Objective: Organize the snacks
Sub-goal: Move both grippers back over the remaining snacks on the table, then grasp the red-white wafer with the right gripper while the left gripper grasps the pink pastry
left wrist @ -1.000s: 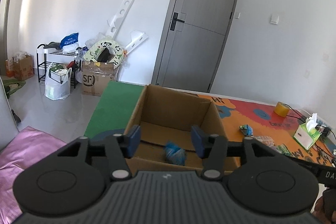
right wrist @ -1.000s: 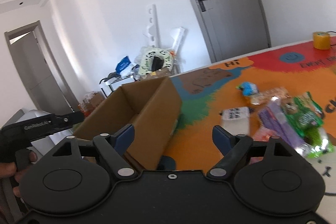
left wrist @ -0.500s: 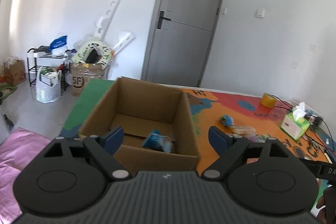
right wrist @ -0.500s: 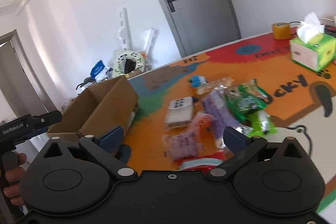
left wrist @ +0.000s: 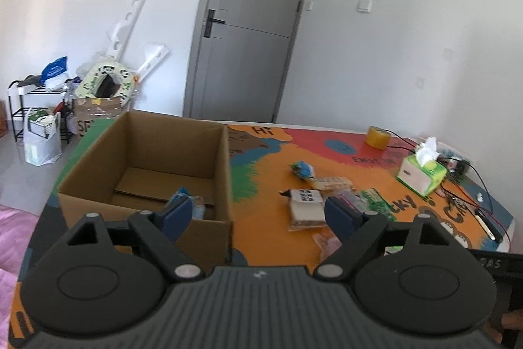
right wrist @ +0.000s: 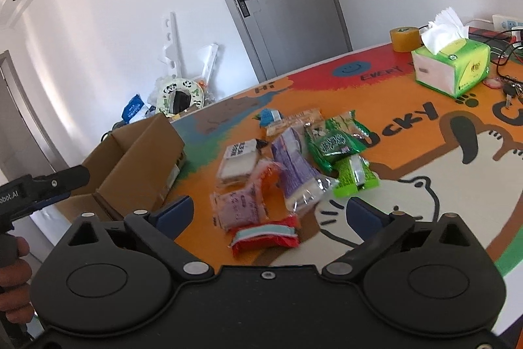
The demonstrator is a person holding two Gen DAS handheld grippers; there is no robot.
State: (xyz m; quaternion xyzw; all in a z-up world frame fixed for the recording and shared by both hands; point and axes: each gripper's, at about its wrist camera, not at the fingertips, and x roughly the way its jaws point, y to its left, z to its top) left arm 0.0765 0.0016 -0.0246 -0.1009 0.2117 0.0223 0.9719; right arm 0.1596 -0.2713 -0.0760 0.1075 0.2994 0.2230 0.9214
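Note:
An open cardboard box (left wrist: 209, 234) stands on the left of the colourful table mat, with a blue snack packet (left wrist: 193, 205) lying inside it. My left gripper (left wrist: 258, 211) hovers open over the box's right front corner, holding nothing. My right gripper (right wrist: 269, 213) hangs above the snack pile with its jaws wide and closing, its pads touching nothing. Below it lies a red packet (right wrist: 264, 236). Beyond are a pink packet (right wrist: 238, 208), a purple packet (right wrist: 294, 172), green packets (right wrist: 333, 143), a white sandwich pack (right wrist: 237, 162) and a small blue packet (right wrist: 269, 116).
A green tissue box (right wrist: 452, 67), a yellow tape roll (right wrist: 403, 38), keys (right wrist: 510, 90) and cables sit at the table's far right. A person's hand (right wrist: 13, 260) holds the left gripper's handle at the left edge. A grey door and floor clutter lie beyond the table.
The left jaws opened wide and the view swung right, leaving the blue packet in the box. The right view swung from the box to the snack pile, jaws spreading wider.

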